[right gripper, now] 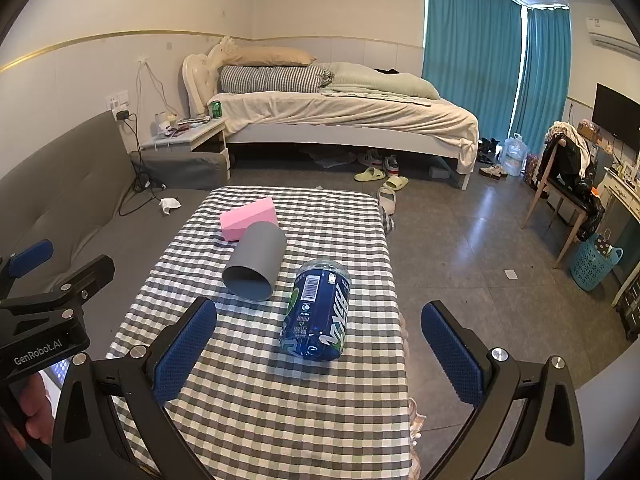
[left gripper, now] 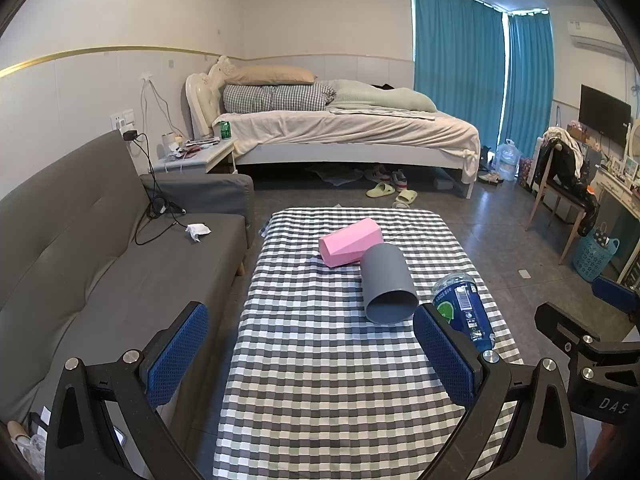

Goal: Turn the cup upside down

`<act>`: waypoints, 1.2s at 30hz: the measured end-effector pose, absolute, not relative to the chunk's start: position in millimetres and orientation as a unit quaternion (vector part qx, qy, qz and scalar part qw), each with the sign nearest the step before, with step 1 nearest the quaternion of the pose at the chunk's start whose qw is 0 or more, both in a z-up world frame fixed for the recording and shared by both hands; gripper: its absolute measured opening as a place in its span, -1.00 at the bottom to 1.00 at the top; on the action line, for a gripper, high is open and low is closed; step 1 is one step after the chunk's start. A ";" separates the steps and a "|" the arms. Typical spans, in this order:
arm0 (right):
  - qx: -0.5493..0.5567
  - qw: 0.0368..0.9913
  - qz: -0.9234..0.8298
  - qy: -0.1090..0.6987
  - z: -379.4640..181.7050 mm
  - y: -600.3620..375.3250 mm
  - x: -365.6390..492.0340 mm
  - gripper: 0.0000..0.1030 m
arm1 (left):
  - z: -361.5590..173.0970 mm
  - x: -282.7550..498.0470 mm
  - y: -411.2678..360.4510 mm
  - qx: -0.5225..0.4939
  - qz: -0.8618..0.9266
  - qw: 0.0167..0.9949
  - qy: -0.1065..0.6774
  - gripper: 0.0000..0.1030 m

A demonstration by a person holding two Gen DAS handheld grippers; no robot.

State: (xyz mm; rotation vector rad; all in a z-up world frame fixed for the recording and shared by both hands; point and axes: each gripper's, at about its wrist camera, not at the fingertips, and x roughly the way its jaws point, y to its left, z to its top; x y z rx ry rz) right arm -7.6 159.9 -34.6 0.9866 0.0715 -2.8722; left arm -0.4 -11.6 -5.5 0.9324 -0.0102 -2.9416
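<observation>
A grey cup (left gripper: 386,284) lies on its side on the checked table (left gripper: 320,380), its open mouth toward me; it also shows in the right wrist view (right gripper: 256,260). My left gripper (left gripper: 310,344) is open and empty, held above the near part of the table, short of the cup. My right gripper (right gripper: 320,340) is open and empty, with a blue bottle (right gripper: 318,316) lying between and beyond its fingers. The cup is to the left of the right gripper.
A pink block (left gripper: 350,242) lies just behind the cup, touching it. The blue bottle (left gripper: 462,308) lies on its side right of the cup near the table's right edge. A grey sofa (left gripper: 100,260) runs along the left. A bed (left gripper: 340,128) stands behind.
</observation>
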 end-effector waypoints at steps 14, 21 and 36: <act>0.326 0.052 -0.944 0.024 -36.7 159.6 -6.1 1.00 | -6.1 -0.1 -10.1 0.303 -0.953 0.028 -0.003 1.00; 0.325 0.056 -0.944 0.023 -39.1 159.1 -5.3 1.00 | -7.0 0.1 -9.4 0.303 -0.952 0.028 -0.004 1.00; 0.327 0.057 -0.943 0.028 -25.7 157.7 -21.6 1.00 | -9.9 -21.1 -7.8 0.320 -0.947 0.017 0.006 1.00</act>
